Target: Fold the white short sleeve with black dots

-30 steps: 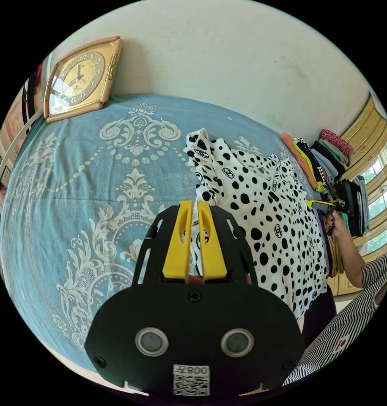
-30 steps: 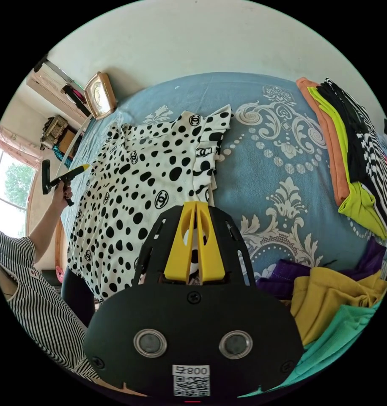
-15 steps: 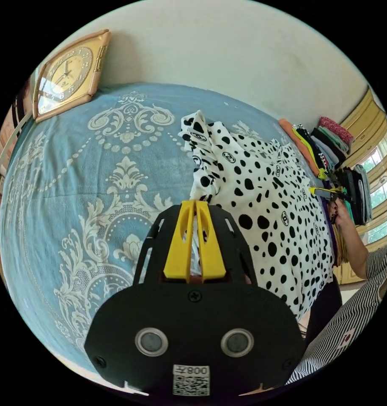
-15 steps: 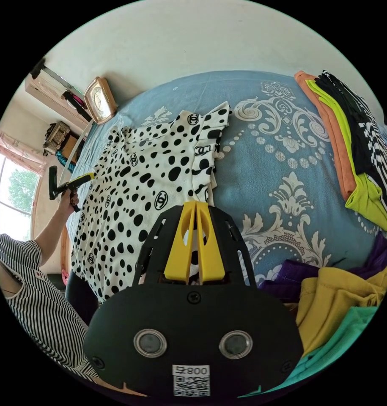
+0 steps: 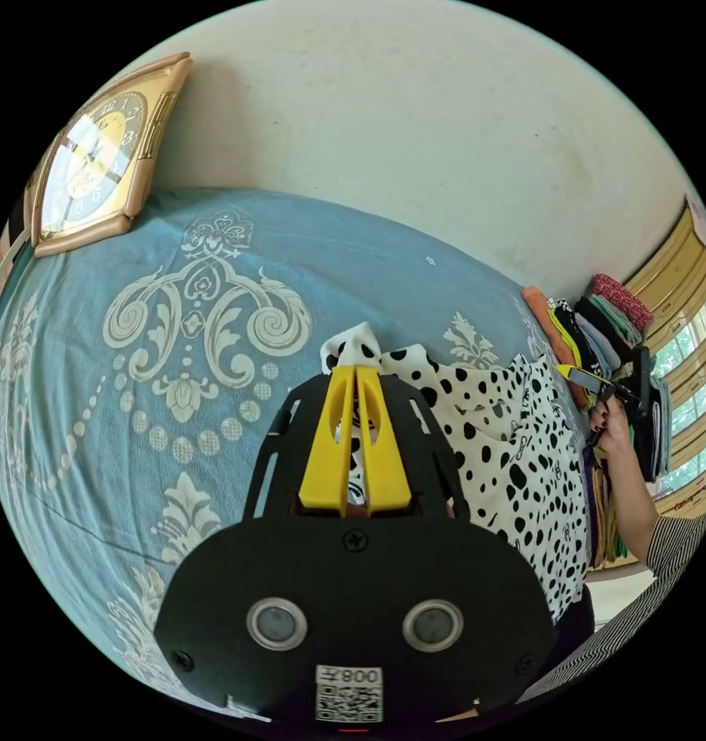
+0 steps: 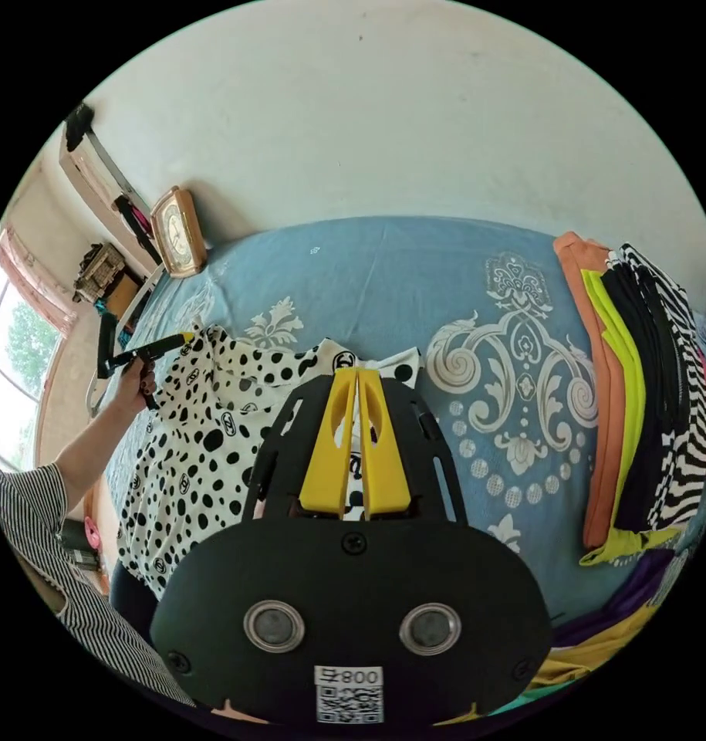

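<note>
Right gripper view: interlocked-C logos dot shirt (image 6: 206, 432).

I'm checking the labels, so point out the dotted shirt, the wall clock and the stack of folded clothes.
dotted shirt (image 6: 206, 440), right gripper view, on its spread body.
wall clock (image 5: 90, 162), left gripper view, on its face.
stack of folded clothes (image 6: 646, 401), right gripper view, on a black layer.

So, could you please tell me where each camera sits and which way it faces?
Left gripper view: rides the left gripper, looking across the blue bedspread to the wall; a hand holds the other gripper.
Right gripper view: rides the right gripper, facing the wall; folded stack alongside, striped sleeve.
Shared: dotted shirt, clock.
</note>
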